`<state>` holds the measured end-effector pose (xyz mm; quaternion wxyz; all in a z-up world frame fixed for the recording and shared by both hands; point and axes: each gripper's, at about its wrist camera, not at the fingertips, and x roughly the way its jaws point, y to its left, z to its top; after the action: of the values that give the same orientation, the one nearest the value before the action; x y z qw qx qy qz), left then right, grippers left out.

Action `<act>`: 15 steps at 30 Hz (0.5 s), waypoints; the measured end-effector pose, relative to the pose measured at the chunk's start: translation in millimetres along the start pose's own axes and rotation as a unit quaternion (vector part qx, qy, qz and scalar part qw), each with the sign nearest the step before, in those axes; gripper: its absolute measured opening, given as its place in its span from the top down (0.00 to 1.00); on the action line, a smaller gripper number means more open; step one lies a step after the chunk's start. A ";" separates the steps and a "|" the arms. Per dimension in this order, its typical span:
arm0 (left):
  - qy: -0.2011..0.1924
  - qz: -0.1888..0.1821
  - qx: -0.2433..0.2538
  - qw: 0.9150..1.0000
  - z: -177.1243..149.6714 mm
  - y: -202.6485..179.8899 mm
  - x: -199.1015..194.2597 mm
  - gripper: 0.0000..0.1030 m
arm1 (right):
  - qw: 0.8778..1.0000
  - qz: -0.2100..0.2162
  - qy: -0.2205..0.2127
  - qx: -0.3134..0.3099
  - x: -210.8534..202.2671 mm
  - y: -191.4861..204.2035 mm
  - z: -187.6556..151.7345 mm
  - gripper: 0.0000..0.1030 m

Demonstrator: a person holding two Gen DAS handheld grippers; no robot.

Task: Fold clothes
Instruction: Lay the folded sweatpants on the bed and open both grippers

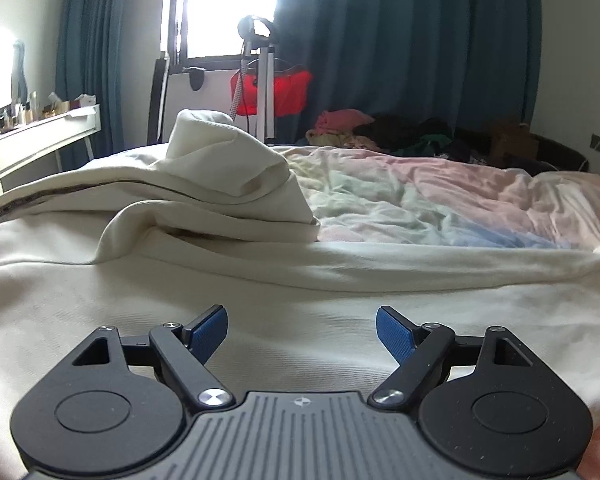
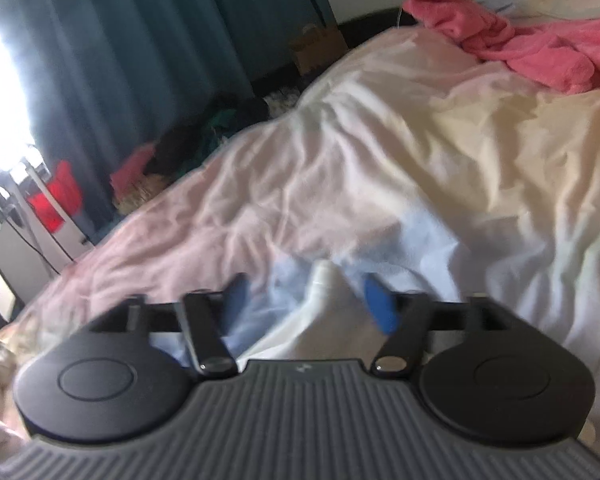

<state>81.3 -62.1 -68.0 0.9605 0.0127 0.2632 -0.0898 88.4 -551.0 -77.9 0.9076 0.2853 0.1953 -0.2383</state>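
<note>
A cream-white garment [image 1: 228,184] lies spread on the bed, with a bunched fold rising at the middle left. My left gripper [image 1: 302,330] is open just above the garment's flat near part, with nothing between its blue pads [image 1: 206,330]. In the right wrist view, my right gripper [image 2: 308,300] is open, and a white corner of cloth [image 2: 324,292] pokes up between the jaws without being clamped. This view is blurred.
A pastel pink, blue and yellow bedsheet [image 1: 440,196] covers the bed. A pile of dark and pink clothes [image 1: 400,132] lies at its far side. A pink towel [image 2: 540,40] lies near the pillows. A white desk [image 1: 40,132] stands left, a tripod [image 1: 264,80] by the window.
</note>
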 end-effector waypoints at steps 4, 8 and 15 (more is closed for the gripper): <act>-0.009 0.018 0.021 1.000 2.7 -4.8 -9.4 0.19 | 0.999 0.032 -0.012 -0.018 -29.1 23.7 -2.4 0.23; -0.011 0.021 0.013 1.000 4.2 -1.9 -18.4 0.19 | 0.996 0.070 -0.016 -0.051 -56.4 58.2 -8.7 0.23; -0.014 0.024 -0.005 1.000 6.2 6.4 -24.8 0.18 | 0.981 0.135 0.005 -0.136 -100.3 135.9 -41.1 0.24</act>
<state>64.5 -52.1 -50.2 0.9659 0.0128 0.2501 -0.0653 72.1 -395.4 -2.3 0.9606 0.1840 0.1906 -0.0836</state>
